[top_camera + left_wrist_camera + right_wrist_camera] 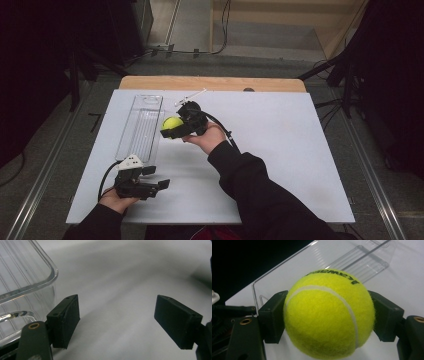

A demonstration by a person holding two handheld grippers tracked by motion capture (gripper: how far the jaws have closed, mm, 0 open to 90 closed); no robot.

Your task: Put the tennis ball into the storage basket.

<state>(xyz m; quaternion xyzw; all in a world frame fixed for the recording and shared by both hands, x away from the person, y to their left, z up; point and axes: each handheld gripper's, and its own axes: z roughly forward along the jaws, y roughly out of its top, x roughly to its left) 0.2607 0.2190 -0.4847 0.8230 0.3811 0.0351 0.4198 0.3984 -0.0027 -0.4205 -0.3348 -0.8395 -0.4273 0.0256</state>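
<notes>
Ball [328, 315] clamped in right gripper [176, 128], held above the table just beside the clear tray [141, 131]. Looks like the carry step; next, probably line up over the tray and let go. Left gripper [156, 178] spread wide, nothing in it, by the tray's near corner.

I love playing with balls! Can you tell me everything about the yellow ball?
The tennis ball is bright yellow-green and fuzzy like felt, with a curved white seam and black printed letters near its top. It looks whole and round. The right tongs squeeze it from two sides, one black pad on each side, so it is held up off the white table. It sits right beside the long clear plastic tray, near that tray's edge, not inside it.
</notes>
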